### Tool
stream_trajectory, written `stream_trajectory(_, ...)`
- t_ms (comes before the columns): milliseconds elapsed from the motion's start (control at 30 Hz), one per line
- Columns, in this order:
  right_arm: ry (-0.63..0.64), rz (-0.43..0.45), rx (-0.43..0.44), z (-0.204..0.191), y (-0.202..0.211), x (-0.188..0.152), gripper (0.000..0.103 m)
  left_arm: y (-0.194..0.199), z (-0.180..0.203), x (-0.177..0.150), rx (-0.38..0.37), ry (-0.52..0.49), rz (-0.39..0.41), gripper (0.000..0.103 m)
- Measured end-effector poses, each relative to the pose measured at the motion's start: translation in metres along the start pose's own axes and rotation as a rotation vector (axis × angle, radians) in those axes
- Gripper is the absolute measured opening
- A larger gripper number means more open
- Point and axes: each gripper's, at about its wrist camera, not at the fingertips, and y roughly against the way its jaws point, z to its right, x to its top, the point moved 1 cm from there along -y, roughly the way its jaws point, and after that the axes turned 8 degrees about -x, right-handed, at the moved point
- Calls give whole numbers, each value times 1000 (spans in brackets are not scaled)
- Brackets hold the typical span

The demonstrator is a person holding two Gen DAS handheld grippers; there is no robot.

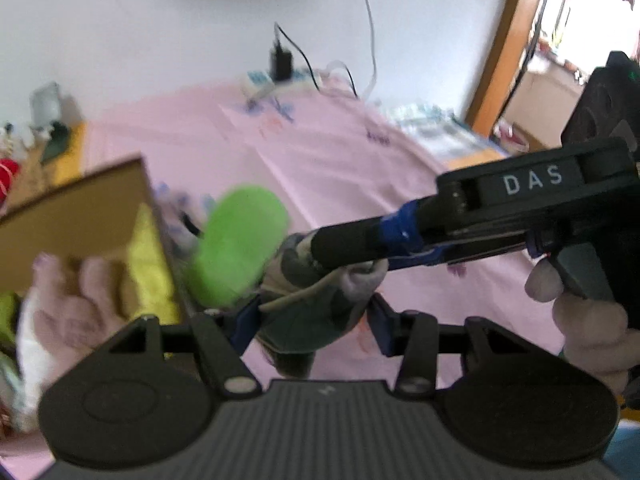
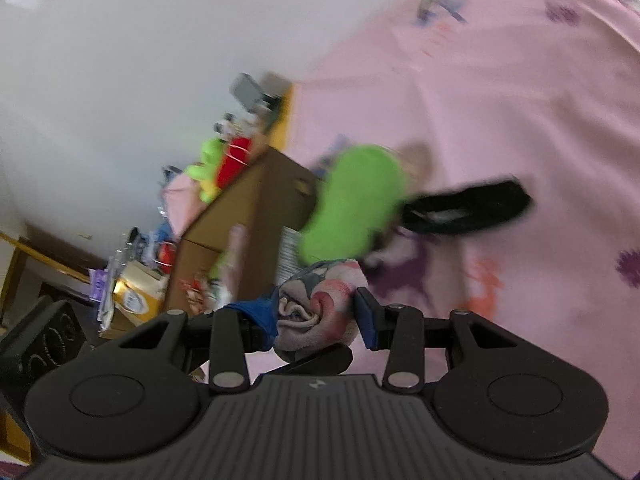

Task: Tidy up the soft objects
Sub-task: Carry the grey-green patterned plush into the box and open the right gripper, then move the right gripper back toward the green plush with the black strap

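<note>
A soft plush toy with a bright green part [image 1: 236, 244] and a grey-green and pink body [image 1: 308, 312] hangs between both grippers above the pink bedsheet [image 1: 340, 152]. My left gripper [image 1: 310, 320] is shut on its lower body. My right gripper [image 2: 316, 314] is shut on its rolled grey-pink end [image 2: 320, 308]; the green part [image 2: 352, 204] sticks out beyond it. The right gripper's finger [image 1: 352, 240] also shows in the left wrist view, touching the toy. A cardboard box [image 1: 80, 208] stands just left of the toy.
The box [image 2: 248, 216] holds yellow fabric [image 1: 148, 264] and pink plush. Green and red toys [image 2: 224, 164] lie behind it. A black object [image 2: 468, 204] lies on the sheet. A power strip with charger [image 1: 280, 72] sits by the wall. A cluttered shelf is at the left.
</note>
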Motion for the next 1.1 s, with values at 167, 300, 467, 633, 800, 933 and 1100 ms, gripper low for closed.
stream_trajectory(167, 78, 74, 81, -47, -6, 8, 26, 43, -34, 8, 8, 44, 97, 47)
stream_trajectory(300, 128, 91, 106, -77, -31, 14, 26, 56, -67, 7, 44, 83, 118, 48)
stream_trajectory(467, 155, 99, 88, -97, -74, 16, 26, 50, -106, 6, 85, 142, 113, 51)
stream_trajectory(633, 147, 126, -4, -103, -105, 17, 27, 35, -141, 3, 130, 205, 68, 56)
stream_trajectory(800, 118, 158, -28, -102, -104, 15, 27, 34, -147, 1, 160, 212, 45, 61)
stream_trajectory(933, 145, 173, -46, -103, -96, 10, 27, 36, -148, 2, 203, 202, 27, 62)
stream_trajectory(1100, 191, 189, -81, -104, -87, 4, 27, 37, -139, 5, 244, 184, 14, 65)
